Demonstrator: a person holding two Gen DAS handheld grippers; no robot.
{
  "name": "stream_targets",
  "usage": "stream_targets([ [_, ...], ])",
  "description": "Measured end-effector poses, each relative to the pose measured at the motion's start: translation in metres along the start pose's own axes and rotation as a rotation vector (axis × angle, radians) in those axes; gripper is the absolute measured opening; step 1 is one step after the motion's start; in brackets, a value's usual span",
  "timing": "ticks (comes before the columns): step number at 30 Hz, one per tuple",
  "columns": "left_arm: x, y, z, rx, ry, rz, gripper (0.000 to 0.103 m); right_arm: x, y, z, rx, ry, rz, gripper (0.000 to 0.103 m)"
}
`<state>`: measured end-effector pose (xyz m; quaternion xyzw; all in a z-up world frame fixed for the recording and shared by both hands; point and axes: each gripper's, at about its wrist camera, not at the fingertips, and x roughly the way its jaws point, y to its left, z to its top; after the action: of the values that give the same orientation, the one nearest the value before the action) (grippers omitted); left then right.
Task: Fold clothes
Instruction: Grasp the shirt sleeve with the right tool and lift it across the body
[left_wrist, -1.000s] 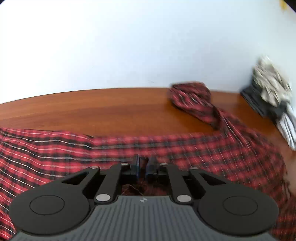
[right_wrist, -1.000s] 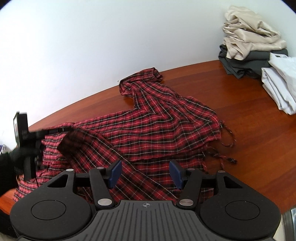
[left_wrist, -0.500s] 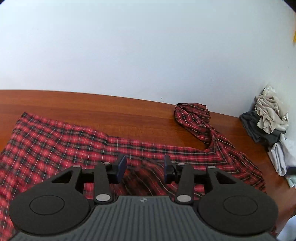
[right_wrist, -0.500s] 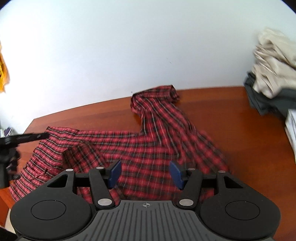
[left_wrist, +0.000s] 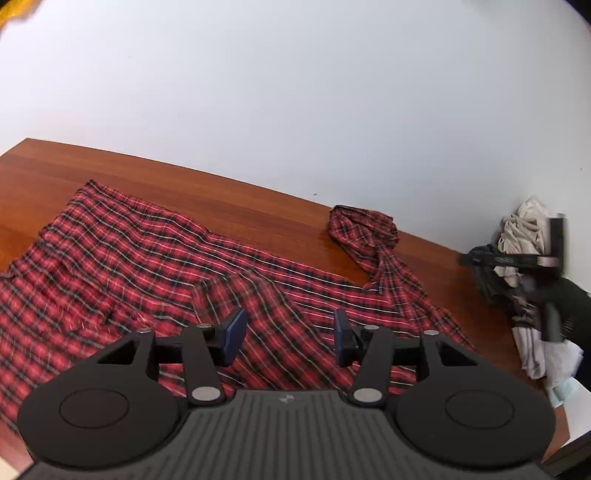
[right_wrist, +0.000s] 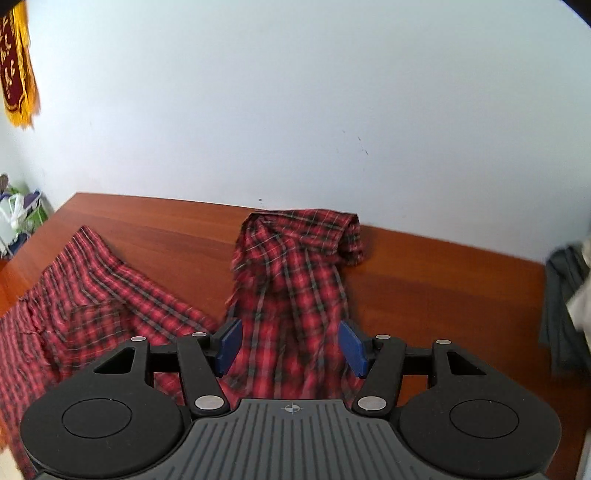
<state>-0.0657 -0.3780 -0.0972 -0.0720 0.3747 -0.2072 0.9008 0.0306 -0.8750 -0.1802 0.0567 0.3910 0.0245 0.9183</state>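
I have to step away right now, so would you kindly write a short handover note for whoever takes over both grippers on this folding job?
Left gripper: its jaws are opening, nothing between the fingers; it hangs above the plaid garment.
Right gripper: open and empty, over the garment's long part that runs toward the wall.
Things: the red plaid garment lies spread on the wooden table, its far end bunched up near the wall. A pile of other clothes sits at the table's right end.
Done: garment laid out, one flap turned over.
Left: straighten the bunched end, finish the folds, then probably add it to the pile.
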Motion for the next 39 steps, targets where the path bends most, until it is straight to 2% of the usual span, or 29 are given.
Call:
stream_targets([
  [4, -0.010, -0.026, -0.011, -0.040, -0.007, -0.007, 0.060, 0.039, -0.014, 0.015, -0.044, 0.027, 0.013, 0.061],
  [9, -0.010, -0.057, -0.020, 0.000, -0.007, 0.006, 0.065, 0.087, -0.023, 0.028, -0.069, 0.064, 0.033, 0.060],
  [12, -0.006, -0.065, -0.022, 0.014, -0.003, 0.010, 0.066, 0.114, -0.026, 0.034, -0.082, 0.078, 0.037, 0.060],
  [18, 0.010, -0.060, -0.022, -0.021, 0.027, 0.031, 0.067, 0.163, -0.031, 0.049, -0.109, 0.106, 0.029, 0.058],
  [24, 0.022, -0.051, -0.020, -0.049, 0.051, 0.046, 0.067, 0.208, -0.027, 0.058, -0.204, 0.168, -0.016, 0.046],
  [27, 0.028, -0.046, -0.020, -0.066, 0.058, 0.050, 0.067, 0.219, -0.024, 0.059, -0.249, 0.181, -0.058, 0.032],
  [28, 0.029, -0.045, -0.020, -0.071, 0.060, 0.049, 0.067, 0.220, -0.024, 0.060, -0.252, 0.180, -0.067, 0.017],
  [29, 0.029, -0.045, -0.020, -0.072, 0.060, 0.050, 0.067, 0.218, -0.024, 0.060, -0.250, 0.166, -0.080, 0.010],
  [32, 0.028, -0.043, -0.019, -0.069, 0.046, 0.052, 0.067, 0.196, -0.022, 0.064, -0.234, 0.089, -0.095, 0.008],
  [39, 0.021, -0.038, -0.017, -0.048, 0.012, 0.018, 0.067, 0.095, 0.004, 0.089, -0.211, -0.088, -0.015, 0.006],
])
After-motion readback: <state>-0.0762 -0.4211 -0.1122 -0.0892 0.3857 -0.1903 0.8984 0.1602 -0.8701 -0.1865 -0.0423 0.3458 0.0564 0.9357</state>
